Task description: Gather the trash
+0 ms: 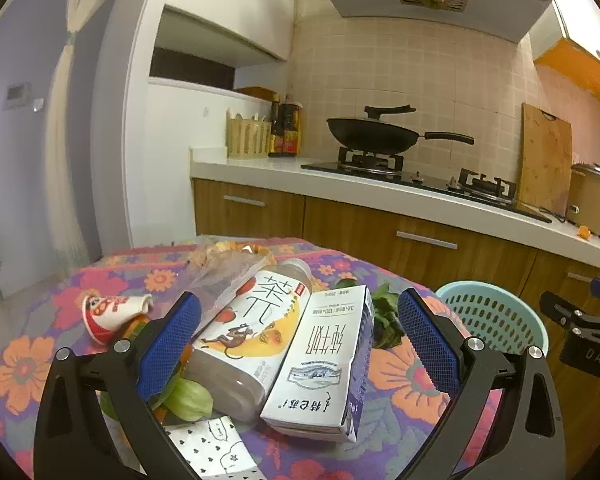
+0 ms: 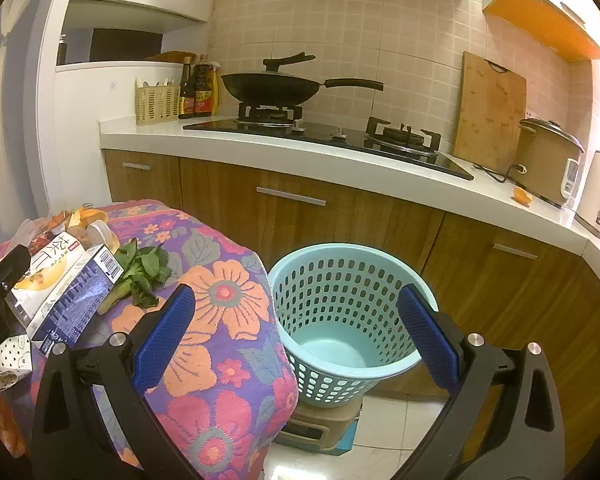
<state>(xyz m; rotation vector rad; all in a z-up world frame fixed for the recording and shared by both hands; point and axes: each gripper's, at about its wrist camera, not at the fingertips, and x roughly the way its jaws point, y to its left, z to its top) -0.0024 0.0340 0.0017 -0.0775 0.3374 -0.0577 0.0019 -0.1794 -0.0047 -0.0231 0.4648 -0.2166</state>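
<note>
- While my left hand-held gripper (image 1: 296,336) hangs spread wide, milk carton (image 1: 324,364) and tea bottle (image 1: 248,332) lie between its fingers on the tabletop (image 1: 412,380), long axes toward 12 to 1 o'clock.
- Greens (image 1: 386,320) crowd 1 o'clock; a crushed cup (image 1: 112,314) lies at 10.
- My right hand-held gripper (image 2: 296,336), also spread, frames the basket (image 2: 340,320).
- Patterned paper (image 1: 212,448) is cut off at 6.

Milk carton (image 1: 324,364) beside tea bottle (image 1: 252,332)
</note>
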